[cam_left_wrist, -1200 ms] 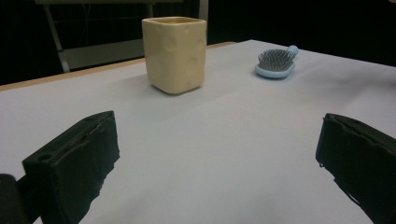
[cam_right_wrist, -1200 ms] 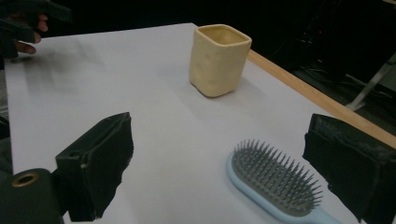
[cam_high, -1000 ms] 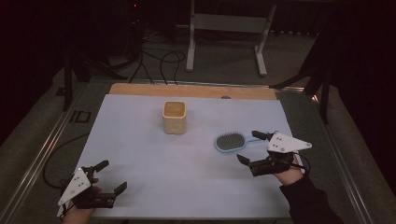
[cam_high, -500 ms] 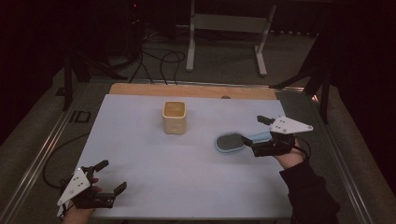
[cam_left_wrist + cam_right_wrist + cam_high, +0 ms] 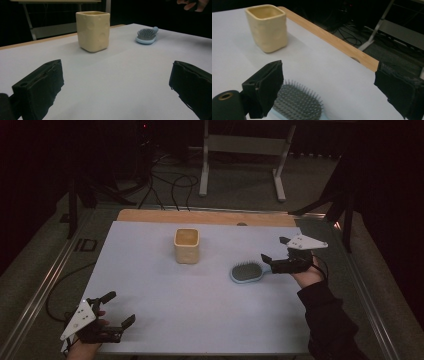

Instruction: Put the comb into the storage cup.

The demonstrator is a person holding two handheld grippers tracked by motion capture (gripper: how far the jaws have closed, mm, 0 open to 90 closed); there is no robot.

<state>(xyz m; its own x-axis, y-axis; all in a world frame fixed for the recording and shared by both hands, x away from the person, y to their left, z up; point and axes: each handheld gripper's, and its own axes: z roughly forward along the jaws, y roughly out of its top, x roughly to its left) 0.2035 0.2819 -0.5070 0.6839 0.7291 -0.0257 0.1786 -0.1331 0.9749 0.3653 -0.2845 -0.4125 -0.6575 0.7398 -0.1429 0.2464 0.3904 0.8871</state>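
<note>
Square cream cup (image 5: 187, 245), dimpled walls; oval blue hairbrush (image 5: 246, 272), bristles up, near the white tabletop's (image 5: 200, 310) right edge. Left tongs (image 5: 118, 309) and right tongs (image 5: 274, 249): wide apart, empty.

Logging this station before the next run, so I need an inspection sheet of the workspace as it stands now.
Surface: white table top, wooden strip at far edge.
Job's things: cream cup upright, centre; blue hairbrush bristles up, to its right.
Clutter: nothing seen.
Grippers: left gripper open, near corner; right gripper open, above the brush handle.
Cables: black cables on floor beyond table.
Surroundings: dark room, metal stand behind.
</note>
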